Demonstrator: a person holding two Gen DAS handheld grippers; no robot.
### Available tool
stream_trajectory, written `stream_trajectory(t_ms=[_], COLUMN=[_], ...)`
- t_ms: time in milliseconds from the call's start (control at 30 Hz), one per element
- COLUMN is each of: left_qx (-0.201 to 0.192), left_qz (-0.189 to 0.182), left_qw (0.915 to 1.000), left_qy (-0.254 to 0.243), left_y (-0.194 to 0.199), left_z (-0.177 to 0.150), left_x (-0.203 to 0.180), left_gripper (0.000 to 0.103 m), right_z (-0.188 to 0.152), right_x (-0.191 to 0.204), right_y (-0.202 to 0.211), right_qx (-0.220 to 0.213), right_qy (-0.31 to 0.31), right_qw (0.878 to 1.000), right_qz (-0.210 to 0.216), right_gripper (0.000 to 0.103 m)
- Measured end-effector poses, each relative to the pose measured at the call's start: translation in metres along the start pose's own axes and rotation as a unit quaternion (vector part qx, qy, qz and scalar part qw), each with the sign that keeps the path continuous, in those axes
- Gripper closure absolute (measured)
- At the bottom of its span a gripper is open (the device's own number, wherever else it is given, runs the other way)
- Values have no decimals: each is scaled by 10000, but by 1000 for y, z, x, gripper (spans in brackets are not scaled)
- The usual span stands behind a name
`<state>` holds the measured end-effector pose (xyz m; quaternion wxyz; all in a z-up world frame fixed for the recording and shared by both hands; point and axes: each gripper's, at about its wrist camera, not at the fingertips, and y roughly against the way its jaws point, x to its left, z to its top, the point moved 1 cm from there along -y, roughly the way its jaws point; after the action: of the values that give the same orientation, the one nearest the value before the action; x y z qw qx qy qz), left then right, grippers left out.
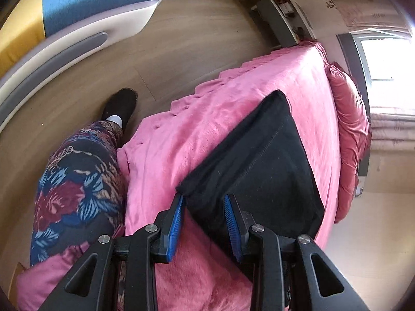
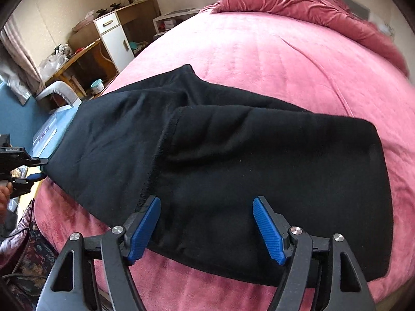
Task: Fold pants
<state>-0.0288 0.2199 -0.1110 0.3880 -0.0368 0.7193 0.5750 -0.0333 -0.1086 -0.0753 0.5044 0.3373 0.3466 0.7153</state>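
Black pants [image 2: 233, 160] lie partly folded on a pink bed cover [image 2: 298, 57]; one layer lies doubled over another, with a raw edge running down the middle. My right gripper [image 2: 206, 203] is open above the near edge of the pants, jaws wide apart, holding nothing. My left gripper [image 1: 205, 199] is open at the end of the pants [image 1: 259, 155], its blue pads either side of the fabric edge without pinching it. The left gripper also shows in the right wrist view [image 2: 39, 168] at the pants' left end.
A crumpled red quilt [image 2: 324, 7] lies at the head of the bed. My patterned-trouser leg [image 1: 77, 181] and black shoe [image 1: 122, 103] stand on the wooden floor beside the bed. A cabinet [image 2: 114, 39] and cluttered desk stand by the far wall.
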Motion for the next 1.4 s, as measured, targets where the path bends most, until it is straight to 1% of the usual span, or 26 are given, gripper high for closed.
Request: stream_trajectory(t_ms=[200, 233, 300, 400, 433, 500, 533, 600, 633, 700, 733, 767, 800, 867, 900, 967, 1000, 1067, 1133, 1233, 1300, 1333, 1367, 1400], left_qx=[-123, -192, -315, -520, -580, -763, -854, -902, -867, -750, -576, -450, -348, -125, -31, 129, 213, 298, 348, 329, 285, 253, 213, 175], left_qz=[39, 84, 166, 242, 191, -71, -207, -515, -733, -1059, -1310, -1432, -1506, -1592, -1616, -1653, -1673, -1646, -1573, -1358, -1208, -1116, -1031, -953], left_qw=[9999, 9997, 9988, 9954, 9944, 9895, 9837, 9697, 9571, 9375, 9247, 9167, 9096, 8930, 8871, 8767, 8713, 8638, 8542, 8445, 8398, 8373, 8353, 8336], left_qy=[30, -83, -347, -770, -860, -1229, -1569, -2213, -2665, -3229, -3528, -3703, -3857, -4209, -4322, -4516, -4610, -4753, -4943, -5171, -5285, -5347, -5397, -5438], left_y=[-7, -6, -4, -1, 1, 9, 14, 20, 21, 19, 15, 10, 6, -6, -11, -18, -21, -24, -27, -31, -32, -33, -34, -34], left_z=[3, 2, -1, -5, -6, -12, -18, -32, -44, -63, -76, -85, -92, -110, -116, -128, -133, -142, -150, -159, -164, -167, -170, -172], left_x=[-2, -5, -12, -27, -32, -49, -64, -93, -113, -137, -150, -158, -165, -175, -178, -181, -182, -184, -184, -187, -188, -189, -191, -192], left_gripper=[72, 73, 83, 89, 89, 89, 89, 90, 90, 90, 90, 90, 90, 90, 90, 90, 90, 90, 90, 90, 90, 90, 90, 90], right_z=[-1, -1, -3, -2, -2, -2, -2, 0, 1, 6, 10, 15, 21, 35, 40, 55, 60, 75, 87, 101, 108, 111, 110, 110], right_x=[-4, -4, -4, -6, -6, -6, -5, -5, -5, -5, -5, -6, -6, -4, -2, 5, 8, 20, 33, 52, 66, 70, 77, 82], right_y=[-6, -8, -9, -11, -12, -11, -10, -6, -3, 6, 11, 14, 17, 19, 18, 11, 7, -6, -18, -38, -52, -57, -60, -64], right_qx=[30, 31, 36, 41, 42, 45, 49, 37, 0, -115, -162, -184, -187, -192, -167, -56, -1, 147, 275, 494, 735, 798, 855, 928], right_qy=[-104, -106, -123, -128, -129, -128, -118, -73, -60, -84, -147, -221, -322, -501, -544, -663, -688, -695, -626, -466, -301, -211, -51, 87], right_qw=[9999, 9999, 9999, 9999, 9999, 9999, 9999, 9999, 9999, 9999, 9996, 9985, 9957, 9852, 9798, 9633, 9575, 9447, 9403, 9372, 9370, 9392, 9412, 9433], right_qz=[29, 29, 31, 40, 39, 35, 14, -92, -140, -36, 171, 456, 853, 1627, 1915, 2600, 2802, 3202, 3335, 3422, 3402, 3334, 3268, 3187], right_gripper=[26, 26, 25, 25, 24, 24, 24, 25, 25, 25, 25, 25, 25, 25, 25, 25, 25, 25, 25, 25, 30, 47, 68, 75])
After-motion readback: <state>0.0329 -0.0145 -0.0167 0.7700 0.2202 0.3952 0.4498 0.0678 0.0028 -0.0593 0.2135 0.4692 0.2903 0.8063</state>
